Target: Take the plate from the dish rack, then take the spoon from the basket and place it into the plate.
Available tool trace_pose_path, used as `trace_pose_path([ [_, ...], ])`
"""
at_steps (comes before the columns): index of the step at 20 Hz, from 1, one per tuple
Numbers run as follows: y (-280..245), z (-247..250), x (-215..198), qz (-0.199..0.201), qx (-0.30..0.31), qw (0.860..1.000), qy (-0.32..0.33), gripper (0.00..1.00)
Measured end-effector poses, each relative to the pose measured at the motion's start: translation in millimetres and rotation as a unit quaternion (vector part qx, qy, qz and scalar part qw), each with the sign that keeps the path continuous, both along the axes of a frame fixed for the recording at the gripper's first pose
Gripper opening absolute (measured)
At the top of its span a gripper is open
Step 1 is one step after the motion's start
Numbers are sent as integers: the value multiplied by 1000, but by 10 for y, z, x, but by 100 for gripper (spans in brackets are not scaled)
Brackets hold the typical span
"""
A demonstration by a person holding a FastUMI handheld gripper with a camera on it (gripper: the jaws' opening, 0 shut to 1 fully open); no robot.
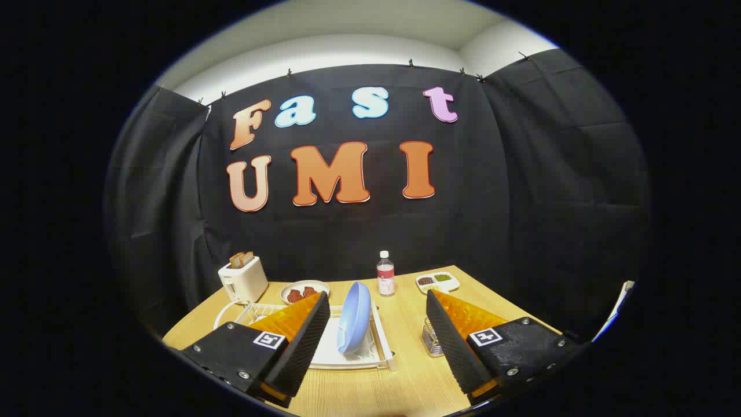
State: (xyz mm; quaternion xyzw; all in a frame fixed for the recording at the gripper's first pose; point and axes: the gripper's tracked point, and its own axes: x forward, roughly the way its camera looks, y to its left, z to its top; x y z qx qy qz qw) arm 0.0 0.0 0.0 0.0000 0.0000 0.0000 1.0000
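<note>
Gaping wide, the hand-held gripper (377, 341) holds nothing above the plate (354, 317).

Table (405, 324): wooden top carrying everything, booth wall behind it.
Dish rack (379, 347): white wire rack on a tray, near the table's front, between the gripper's fingers.
Plate (354, 317): blue plate standing on edge in the rack.
Gripper (377, 330): fingers wide apart, one either side of the plate, touching nothing.
Basket (431, 341): small wire basket right of the rack, partly behind the right finger.
Toaster (243, 279): white toaster at back left, bread slices in its slots.
Bowl (304, 291): shallow bowl of food behind the rack, right of the toaster.
Bottle (385, 274): clear plastic bottle upright behind the plate.
Divided dish (437, 282): back right, right of the bottle.
</note>
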Motion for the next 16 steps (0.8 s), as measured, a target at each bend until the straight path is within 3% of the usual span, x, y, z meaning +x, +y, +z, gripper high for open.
trace_pose_path([
  [16, 78, 85, 156, 9, -6, 1000, -14, 99],
])
